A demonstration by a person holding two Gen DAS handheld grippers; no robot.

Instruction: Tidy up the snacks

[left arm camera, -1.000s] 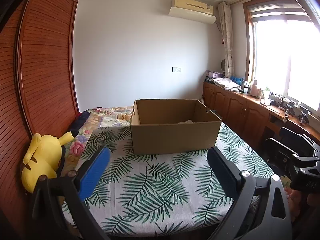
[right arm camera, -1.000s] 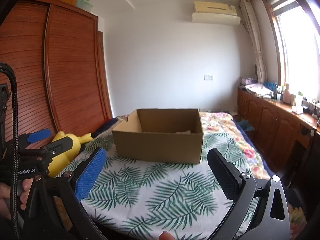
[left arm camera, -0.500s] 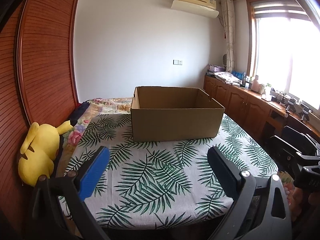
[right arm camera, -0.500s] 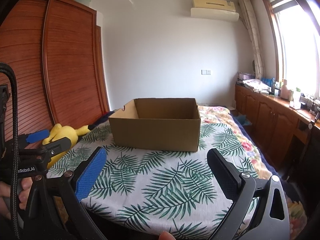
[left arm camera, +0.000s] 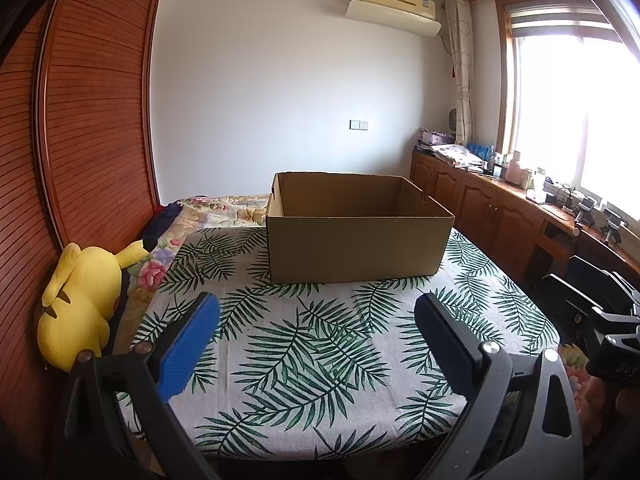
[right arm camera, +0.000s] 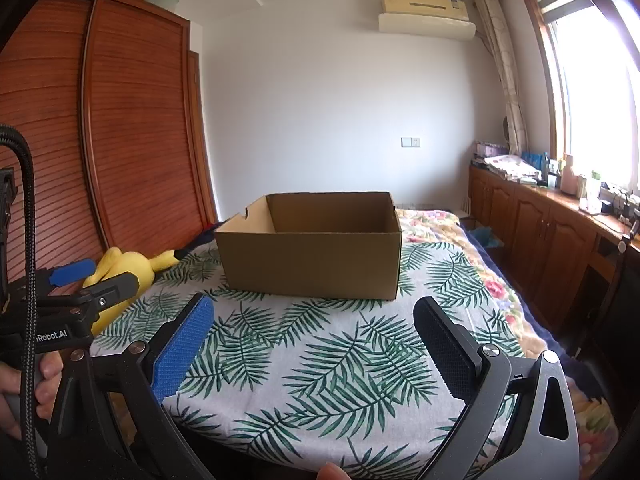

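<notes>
The table, spread with a palm-leaf cloth, filled the lower half of both views, and it had slid further from the cameras over the last second: both grippers had been drawn back and lowered, so the near edge of the cloth now showed where before the cameras looked down over it. The cardboard box stood open on the far part of the table, well apart from both tools. A second earlier a pale scrap of something could be seen inside it; from this lower angle only the bare inner walls showed, so whatever snacks it held were hidden, and none lay on the cloth. A yellow plush toy leaned against the wardrobe to the left, beside the table.

The left gripper hung short of the near edge, fingers spread wide with nothing between them. The right gripper was likewise spread and empty. The retreat suggested the packing was done, or the person was pulling away to fetch more.
</notes>
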